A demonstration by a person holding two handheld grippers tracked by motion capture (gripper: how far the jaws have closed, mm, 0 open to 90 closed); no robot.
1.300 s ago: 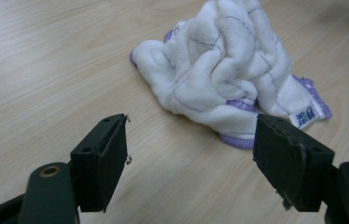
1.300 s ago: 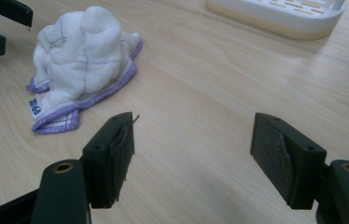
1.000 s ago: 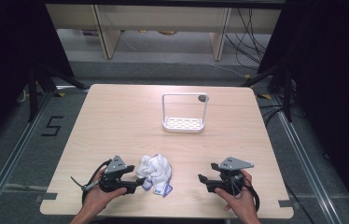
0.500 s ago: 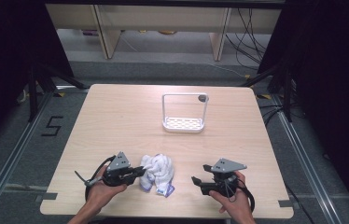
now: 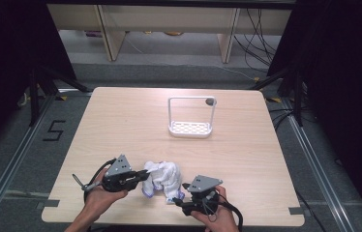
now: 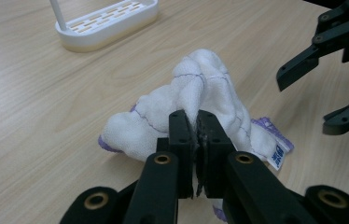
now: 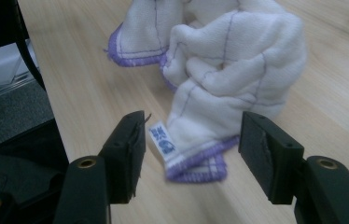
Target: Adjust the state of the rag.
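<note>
- Cloth (image 5: pixel 163 179) lies crumpled near the front edge of the table (image 5: pixel 121 121), well short of the white rack (image 5: pixel 191 117), between my two claws.
- My left claw (image 5: pixel 143 175) is clamped on a fold of the cloth's near side; the pinch tents the fabric up, I think to lift the bunch so it can be spread.
- My right claw (image 5: pixel 185 187) faces the purple-hemmed corner with the tag (image 7: pixel 161 139), jaws apart and just now narrowing, the corner between them; the pads seem not to press it yet, though the hem is blurred.
- Gripping that opposite corner should let me pull the cloth flat.
- Rack stands empty beyond the cloth.
</note>
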